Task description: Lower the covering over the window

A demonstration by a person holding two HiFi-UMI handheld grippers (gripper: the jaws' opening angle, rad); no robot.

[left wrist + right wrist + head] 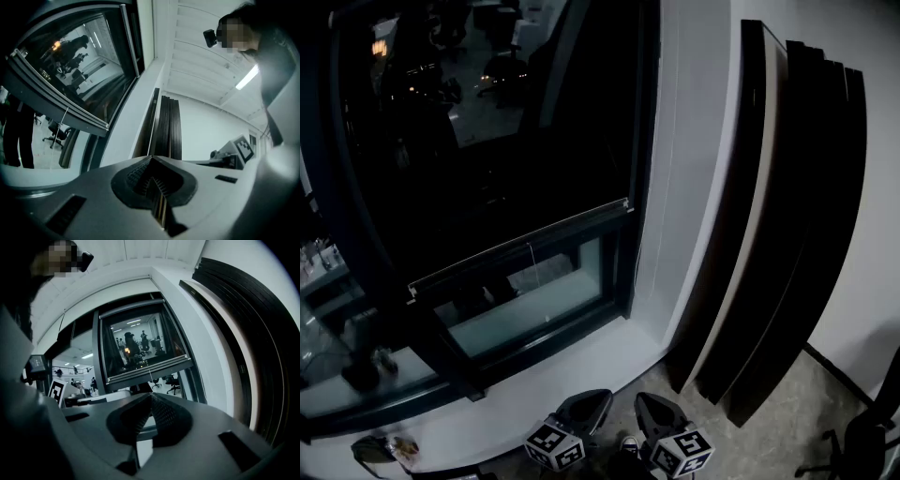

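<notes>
A dark roller blind [487, 141] covers most of the window, its bottom rail [520, 246] hanging slanted above a strip of uncovered glass [530, 305]. A thin pull cord [532, 262] hangs from the rail. Both grippers sit low at the bottom edge of the head view, away from the window: my left gripper [598, 401] and my right gripper [649, 405], each shut with nothing between the jaws. The left gripper view shows the rail [61, 101] at upper left beyond the shut jaws. In the right gripper view the rail [150, 371] and cord [150, 380] lie straight ahead.
Several dark tall panels [778, 225] lean against the white wall at the right. A white sill [581, 366] runs below the window. An office chair [862, 441] stands at the bottom right on the speckled floor. A person's shoe [628, 442] shows between the grippers.
</notes>
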